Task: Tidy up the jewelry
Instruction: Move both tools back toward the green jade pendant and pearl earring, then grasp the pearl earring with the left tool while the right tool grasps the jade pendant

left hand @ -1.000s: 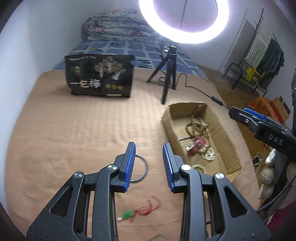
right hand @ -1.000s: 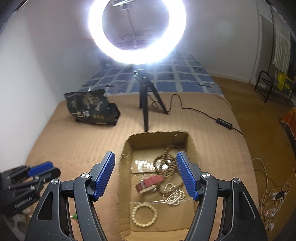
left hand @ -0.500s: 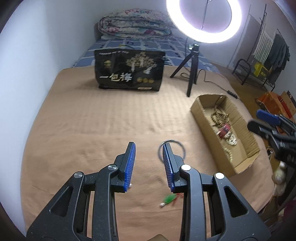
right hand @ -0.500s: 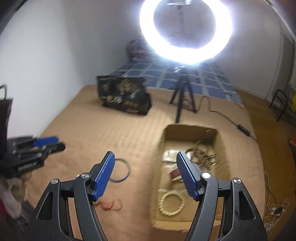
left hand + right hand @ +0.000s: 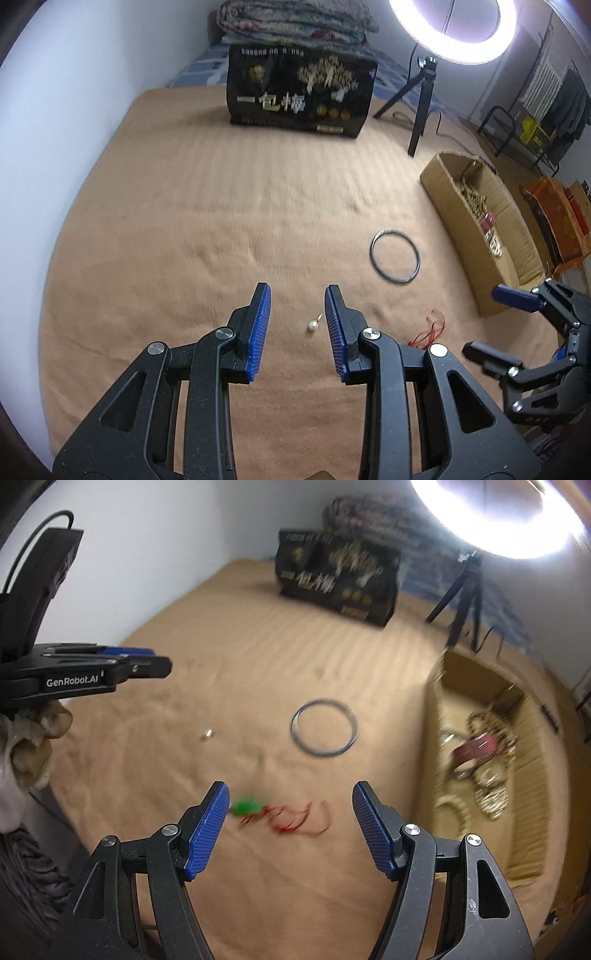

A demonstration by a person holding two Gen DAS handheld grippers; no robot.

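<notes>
Left gripper (image 5: 297, 314) spread wide and holding nothing, low over the tan bed blanket (image 5: 192, 229), a small pearl earring (image 5: 313, 325) lying between its fingers. Right gripper (image 5: 290, 825) likewise spread and bare, above a red cord with green pendant (image 5: 280, 814). Dark bangle (image 5: 395, 256) flat on the blanket, between earring and cardboard box (image 5: 439, 184) of beaded jewelry.

The tan blanket (image 5: 192, 221) lies bare to the left and toward the black bag (image 5: 301, 94), open for passage; the cardboard box (image 5: 448, 192) walls off the right side, and the tripod (image 5: 419, 107) stands behind it. Nearer in, a dark ring (image 5: 395, 256), a small pearl (image 5: 313, 325) and a red cord (image 5: 295, 818) lie well apart on the blanket; the left gripper (image 5: 297, 325) and right gripper (image 5: 290, 825) stand with jaws apart above them.
</notes>
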